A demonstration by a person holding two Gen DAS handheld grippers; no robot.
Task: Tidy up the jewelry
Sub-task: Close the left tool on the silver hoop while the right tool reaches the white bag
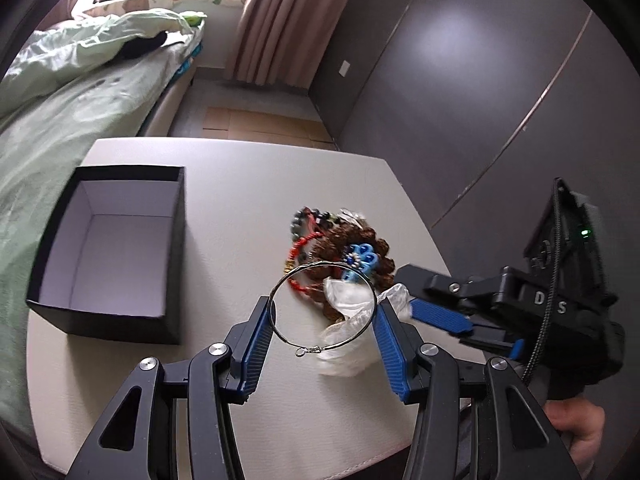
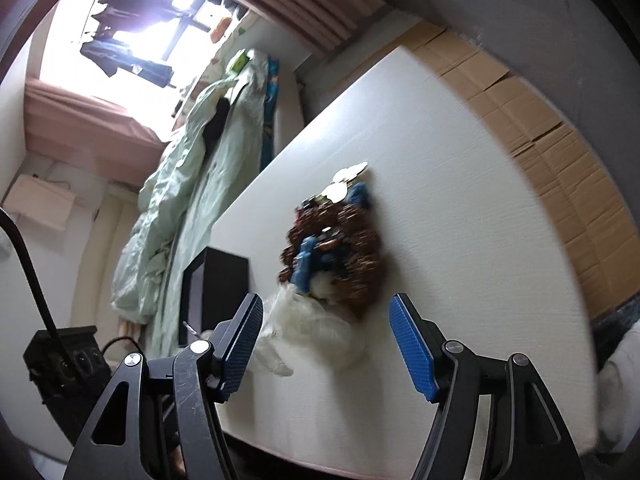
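Between our left tongs (image 1: 323,334) hangs a thin silver wire hoop (image 1: 322,306), a bracelet with a small clasp at its near side. The hoop's sides touch both blue pads (image 1: 256,344), which stand wide apart and press it from left and right, so it is held across its width above the bench (image 1: 224,200).

Just beyond the hoop lies the jewelry pile (image 1: 340,256) — brown bead strands, a red cord bracelet, dark beads and a blue flower piece — with a crumpled clear plastic bag (image 1: 348,312) at its near edge. To the left, well apart from the pile, stands an open black box (image 1: 108,248) with a pale, bare inside, close to the bench's left edge beside the bed (image 1: 52,120).

Our right tongs (image 2: 326,344) are open and hold nothing; they hover near the bag and pile (image 2: 332,256) from the right side. The bench surface between the box and the pile is bare — likewise its far part.
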